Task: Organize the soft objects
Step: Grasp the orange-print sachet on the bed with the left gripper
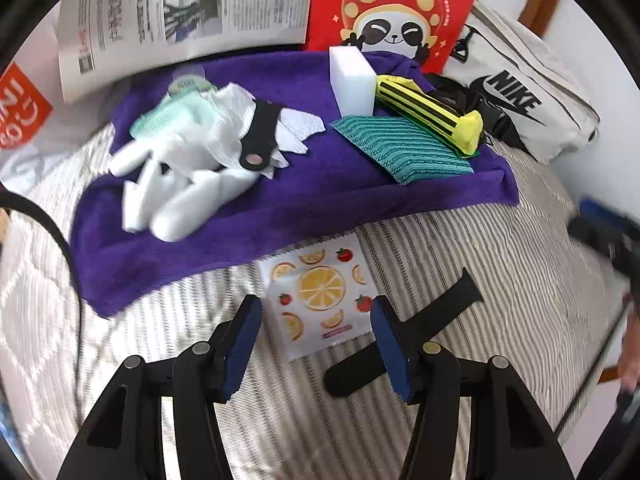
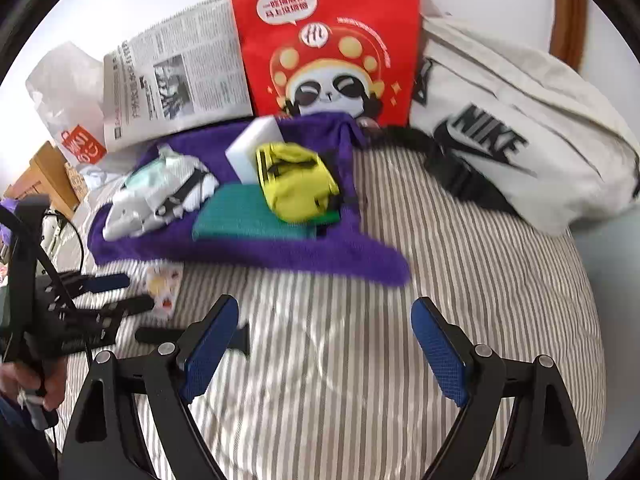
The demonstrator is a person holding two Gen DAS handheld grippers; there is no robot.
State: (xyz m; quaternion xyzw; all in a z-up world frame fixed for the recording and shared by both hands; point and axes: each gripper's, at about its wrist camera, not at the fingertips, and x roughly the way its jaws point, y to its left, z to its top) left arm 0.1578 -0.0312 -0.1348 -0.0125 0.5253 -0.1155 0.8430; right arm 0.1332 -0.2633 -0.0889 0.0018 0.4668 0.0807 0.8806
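Purple plush towel [image 1: 280, 208] — ribbed teal cloth [image 1: 404, 148], perhaps sponge.

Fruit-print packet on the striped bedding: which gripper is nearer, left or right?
Left. The left gripper hangs right over the fruit-print packet, which shows between its open fingers. The right gripper is over bare striped bedding, with the packet off to its left.
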